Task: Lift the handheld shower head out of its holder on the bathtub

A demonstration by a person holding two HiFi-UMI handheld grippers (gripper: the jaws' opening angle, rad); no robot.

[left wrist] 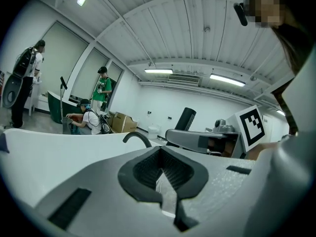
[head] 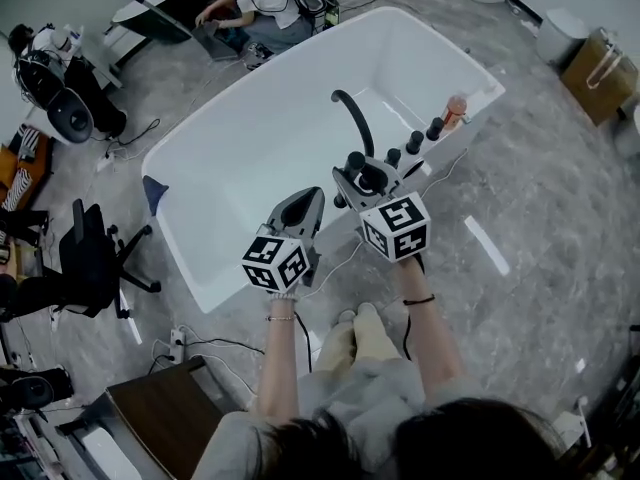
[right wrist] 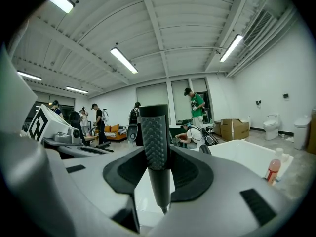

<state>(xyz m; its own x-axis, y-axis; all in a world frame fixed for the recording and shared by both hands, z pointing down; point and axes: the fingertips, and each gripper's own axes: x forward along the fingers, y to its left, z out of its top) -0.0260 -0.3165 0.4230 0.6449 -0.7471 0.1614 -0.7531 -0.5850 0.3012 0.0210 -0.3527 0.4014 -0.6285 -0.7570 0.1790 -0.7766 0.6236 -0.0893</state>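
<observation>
Head cam's up high, looking steeply down past the arms at the long glossy white bathtub (head: 250, 118). The cams on the left gripper (head: 303, 208) and right gripper (head: 362, 176) sit right behind their fingers (right wrist: 74, 191), facing nearly level across the room. All three catch the tub's curved black spout (head: 355, 118).

**Legible markings: none.**
The left tool (head: 308, 200) and the right tool (head: 354, 168) each carry a marker cube (head: 275, 261) bearing only black-and-white square code patterns, with no letters or digits. Print on the orange bottle (head: 455, 110) is too small to read.
</observation>
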